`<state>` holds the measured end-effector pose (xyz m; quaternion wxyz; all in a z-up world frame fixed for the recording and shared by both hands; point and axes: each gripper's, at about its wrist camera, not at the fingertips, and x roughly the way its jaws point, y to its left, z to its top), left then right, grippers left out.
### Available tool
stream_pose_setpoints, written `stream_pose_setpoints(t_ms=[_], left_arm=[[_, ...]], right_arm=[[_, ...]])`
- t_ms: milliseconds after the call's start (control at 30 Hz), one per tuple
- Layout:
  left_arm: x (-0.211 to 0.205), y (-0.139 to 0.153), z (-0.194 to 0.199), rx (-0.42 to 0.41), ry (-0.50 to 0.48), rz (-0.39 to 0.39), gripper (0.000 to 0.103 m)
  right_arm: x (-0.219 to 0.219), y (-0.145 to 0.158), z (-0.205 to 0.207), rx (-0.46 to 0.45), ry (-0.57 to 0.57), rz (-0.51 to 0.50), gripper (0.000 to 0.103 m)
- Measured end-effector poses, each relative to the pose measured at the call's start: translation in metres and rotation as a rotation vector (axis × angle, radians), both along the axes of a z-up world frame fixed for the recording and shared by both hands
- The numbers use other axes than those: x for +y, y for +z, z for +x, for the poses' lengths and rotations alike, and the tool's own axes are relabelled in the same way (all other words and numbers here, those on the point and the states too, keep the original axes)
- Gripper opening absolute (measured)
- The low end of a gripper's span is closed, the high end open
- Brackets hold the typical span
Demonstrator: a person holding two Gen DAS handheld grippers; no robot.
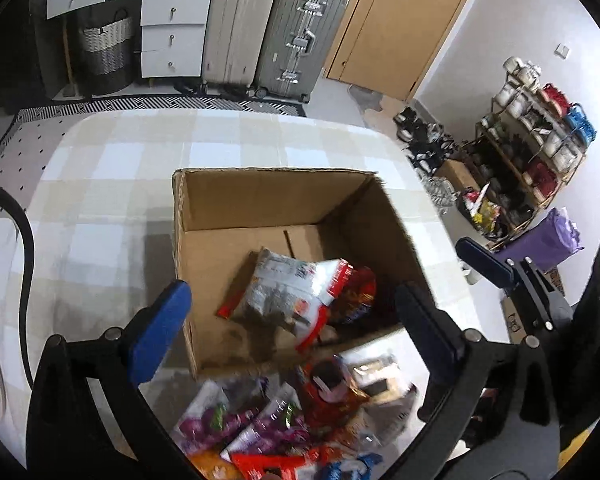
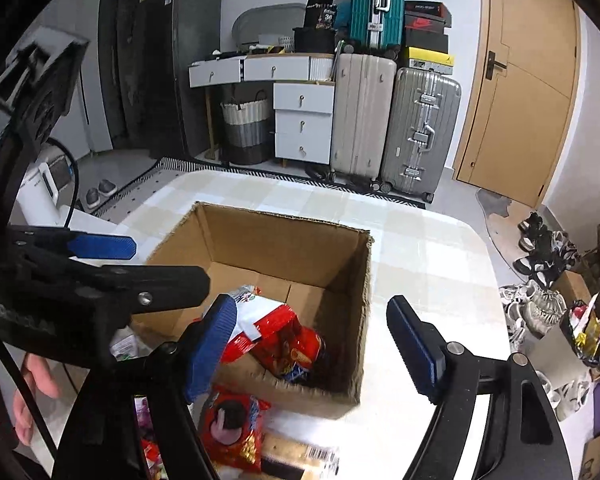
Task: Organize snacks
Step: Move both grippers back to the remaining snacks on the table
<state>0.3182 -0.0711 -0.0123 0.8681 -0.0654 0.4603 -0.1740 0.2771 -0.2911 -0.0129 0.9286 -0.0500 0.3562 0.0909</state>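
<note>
An open cardboard box point(image 1: 260, 204) stands on the checked surface point(image 1: 100, 184). Inside it, toward the near wall, lie two snack packs: a white and red pack point(image 1: 288, 296) resting partly over a red pack point(image 1: 356, 292).

The left claw point(image 1: 296, 304) hangs above the box's near edge with its blue-padded fingers point(image 1: 160, 328) spread wide and nothing between them. The right claw point(image 2: 310, 340) is likewise apart and empty, poised over the near right corner of the box, and in its view the left claw's blue pad shows at the left beside the box.

On the surface just in front of the box lies a loose heap of snack packets point(image 1: 292, 420): purple ones, red ones and a clear one, among them a red packet point(image 2: 236, 428) touching the box's near wall. Part of a hand point(image 2: 32, 392) shows at the lower left of the right view.
</note>
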Motion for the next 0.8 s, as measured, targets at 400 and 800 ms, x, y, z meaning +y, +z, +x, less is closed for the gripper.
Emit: stream_pose_setpoints(t_ms=[400, 800], left_arm=[[0.016, 0.076, -0.124, -0.271, 0.078, 0.080, 0.102], [0.048, 0.132, -0.267, -0.439, 0.138, 0.089, 0.102]], right_arm=[[-0.016, 0.058, -0.109, -0.201, -0.025, 0.094, 0.094], [-0.005, 0.091, -0.232, -0.364, -0.015, 0.138, 0.099]])
